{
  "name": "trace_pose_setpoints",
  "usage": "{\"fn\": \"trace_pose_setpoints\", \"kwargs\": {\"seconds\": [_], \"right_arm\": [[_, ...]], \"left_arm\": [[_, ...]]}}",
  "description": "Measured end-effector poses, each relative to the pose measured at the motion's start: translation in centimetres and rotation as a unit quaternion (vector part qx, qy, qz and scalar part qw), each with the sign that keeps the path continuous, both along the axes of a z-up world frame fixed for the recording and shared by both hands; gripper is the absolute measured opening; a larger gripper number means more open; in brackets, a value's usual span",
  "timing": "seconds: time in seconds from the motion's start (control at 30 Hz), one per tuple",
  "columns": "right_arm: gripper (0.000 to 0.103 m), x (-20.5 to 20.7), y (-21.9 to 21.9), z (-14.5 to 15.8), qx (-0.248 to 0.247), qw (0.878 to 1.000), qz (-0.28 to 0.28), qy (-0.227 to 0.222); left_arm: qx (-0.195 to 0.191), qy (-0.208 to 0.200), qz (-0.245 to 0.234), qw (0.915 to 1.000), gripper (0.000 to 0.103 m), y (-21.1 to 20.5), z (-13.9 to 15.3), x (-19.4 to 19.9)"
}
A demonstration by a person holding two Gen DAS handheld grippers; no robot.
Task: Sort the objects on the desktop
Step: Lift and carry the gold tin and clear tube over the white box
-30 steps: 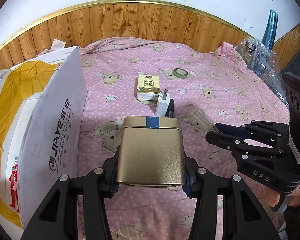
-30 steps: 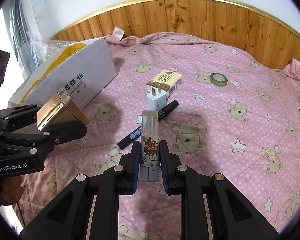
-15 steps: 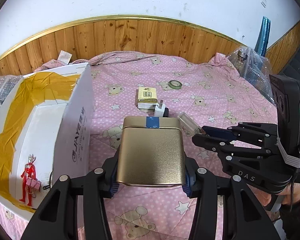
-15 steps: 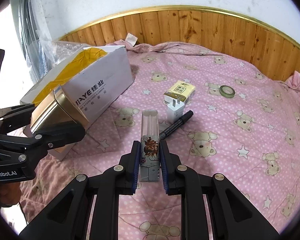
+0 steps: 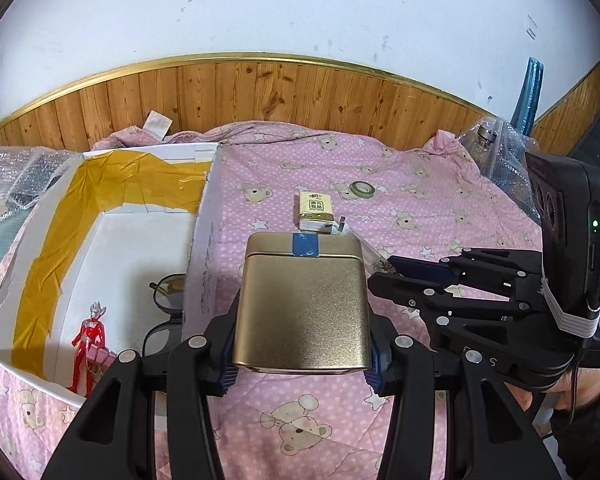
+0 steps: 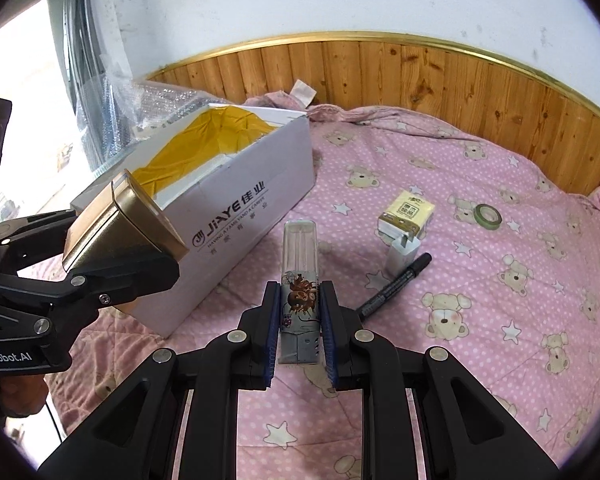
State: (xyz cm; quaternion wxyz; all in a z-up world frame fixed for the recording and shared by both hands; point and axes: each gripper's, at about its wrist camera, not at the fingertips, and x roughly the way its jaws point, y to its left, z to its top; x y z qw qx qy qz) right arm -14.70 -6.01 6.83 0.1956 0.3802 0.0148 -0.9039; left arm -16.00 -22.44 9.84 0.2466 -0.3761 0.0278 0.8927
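My left gripper (image 5: pixel 300 360) is shut on a gold tin (image 5: pixel 302 300) with a blue tape strip on its lid, held in the air just right of the white cardboard box (image 5: pixel 198 260). The tin (image 6: pixel 116 220) also shows in the right wrist view, near the box (image 6: pixel 240 216). My right gripper (image 6: pixel 299 332) is shut on a clear plastic case (image 6: pixel 300 276) with a printed picture, above the pink bedcover. Inside the box lie a red toy figure (image 5: pixel 88 344) and a pair of glasses (image 5: pixel 164 300).
On the pink bear-print cover (image 6: pixel 500 320) lie a yellow tissue pack (image 6: pixel 406 216), a white charger plug (image 6: pixel 402 254), a black marker (image 6: pixel 392 286) and a green tape roll (image 6: pixel 487 214). Wooden wall panelling (image 6: pixel 420 76) runs behind. Bubble wrap (image 6: pixel 148 108) lies beyond the box.
Both grippers have risen and pulled back with their loads. The left wrist view now looks down into the open box, showing the toy figure and glasses.
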Motion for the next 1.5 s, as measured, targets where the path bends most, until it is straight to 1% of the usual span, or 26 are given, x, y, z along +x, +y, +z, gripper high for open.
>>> {"fn": "trace_pose_setpoints", "kwargs": {"seconds": [0.23,0.43,0.73,1.1,1.23,1.4,1.5], "right_arm": [[0.020,-0.5,-2.7,1.2,-0.009,1.000,0.023,0.007],[0.020,-1.1,-6.1,2.5,-0.010,0.998,0.054,0.019],[0.020,-2.2,-10.8,3.1,-0.005,0.995,0.095,0.018],[0.020,-4.0,-14.6,3.2,0.010,0.990,0.138,-0.004],[0.020,-4.5,-15.7,3.0,0.014,0.989,0.145,-0.006],[0.020,-5.2,-16.5,2.9,0.018,0.988,0.151,-0.007],[0.020,-6.4,-16.8,2.7,0.019,0.988,0.150,-0.014]], "left_arm": [[-0.005,0.013,0.021,0.9997,0.050,-2.9,1.3,-0.1],[-0.009,0.017,0.050,0.9986,0.050,-6.1,1.8,-0.8],[-0.014,0.005,0.080,0.9967,0.050,-9.7,1.0,-1.8],[-0.047,-0.003,0.094,0.9945,0.050,-12.5,0.4,-3.3],[-0.060,-0.006,0.100,0.9932,0.050,-13.1,0.0,-4.3],[-0.061,-0.019,0.106,0.9923,0.050,-13.8,-0.6,-6.3],[-0.060,-0.028,0.108,0.9919,0.050,-14.2,-1.1,-7.7]]}}
